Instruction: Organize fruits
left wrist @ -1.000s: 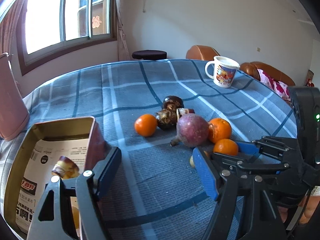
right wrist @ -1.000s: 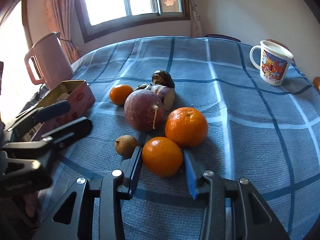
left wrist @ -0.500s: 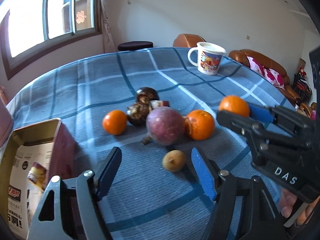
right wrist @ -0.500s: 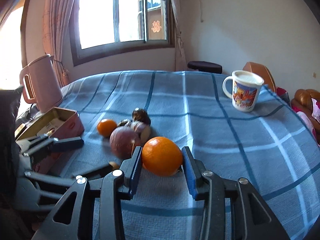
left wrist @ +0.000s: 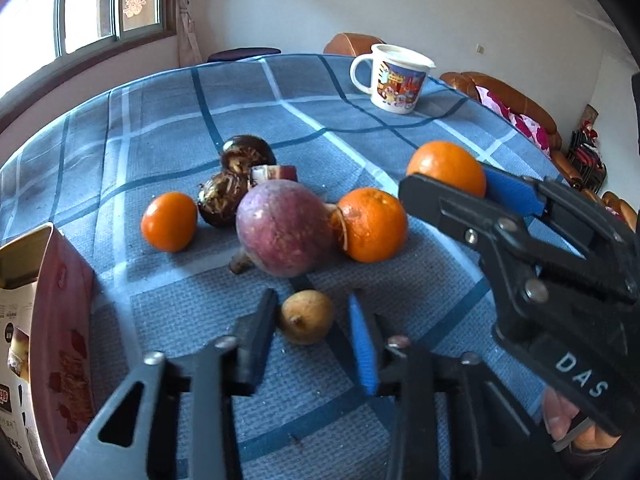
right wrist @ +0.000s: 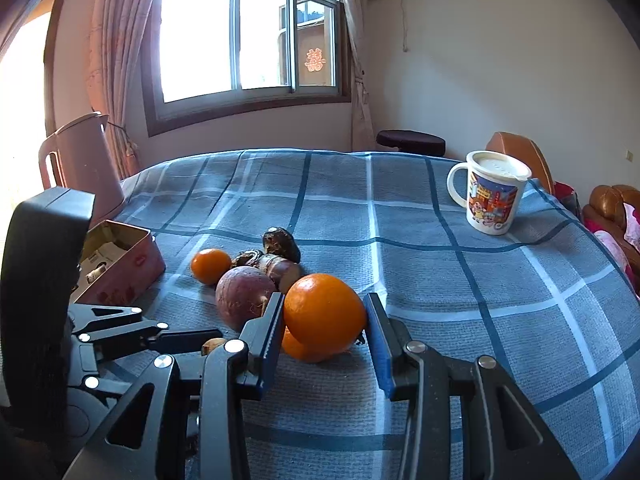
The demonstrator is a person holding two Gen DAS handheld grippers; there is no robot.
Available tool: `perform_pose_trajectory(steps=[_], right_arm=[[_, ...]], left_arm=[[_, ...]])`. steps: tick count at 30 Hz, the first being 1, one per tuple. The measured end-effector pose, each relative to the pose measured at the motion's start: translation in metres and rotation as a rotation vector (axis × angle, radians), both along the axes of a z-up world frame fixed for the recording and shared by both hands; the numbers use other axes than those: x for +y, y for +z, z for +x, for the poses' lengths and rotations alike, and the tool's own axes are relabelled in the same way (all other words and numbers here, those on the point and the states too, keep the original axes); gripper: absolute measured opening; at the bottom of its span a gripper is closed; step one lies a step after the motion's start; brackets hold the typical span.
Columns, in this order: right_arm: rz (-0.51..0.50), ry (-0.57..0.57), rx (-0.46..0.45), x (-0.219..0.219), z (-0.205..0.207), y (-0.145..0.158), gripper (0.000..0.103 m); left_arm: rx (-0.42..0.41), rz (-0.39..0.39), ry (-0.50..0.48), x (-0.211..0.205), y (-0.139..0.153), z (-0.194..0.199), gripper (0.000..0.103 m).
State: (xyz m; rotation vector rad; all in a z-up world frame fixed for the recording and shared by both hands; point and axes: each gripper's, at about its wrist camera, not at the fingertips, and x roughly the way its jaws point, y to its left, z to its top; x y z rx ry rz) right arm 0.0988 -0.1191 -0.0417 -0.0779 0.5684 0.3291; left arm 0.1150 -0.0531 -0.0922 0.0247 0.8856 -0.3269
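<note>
Blue checked cloth (left wrist: 168,128) covers the table. Left view: the left gripper (left wrist: 312,336) stands apart around a small brown fruit (left wrist: 306,317), just in front of the purple fruit (left wrist: 285,227); close gently, squarely.

Right view: the right gripper (right wrist: 325,330) is clamped on an orange (right wrist: 324,312), lifted beside the purple fruit (right wrist: 242,296); carry it steadily, probably toward the tin (right wrist: 132,268).

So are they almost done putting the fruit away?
Not nearly. The tin box holds paper and a small item I can't identify. The right gripper holds one orange above the cloth. The left gripper has open jaws around a small brown fruit, not gripping yet. Still on the table: two oranges, the big purple fruit and two dark ones.
</note>
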Motion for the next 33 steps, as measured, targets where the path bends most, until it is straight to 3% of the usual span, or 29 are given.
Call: perform_pose_trajectory(steps=[10,33], right_arm=[[0.012,0.018,-0.022,0.0,-0.004,0.002,0.041],[0.027,0.077,-0.107,0.002,-0.019,0.009,0.041]], left_arm=[[-0.052,-0.071,0.027,0.016,0.009,-0.008,0.029],[-0.233,-0.038,0.101,0.022,0.031,-0.032,0.029]])
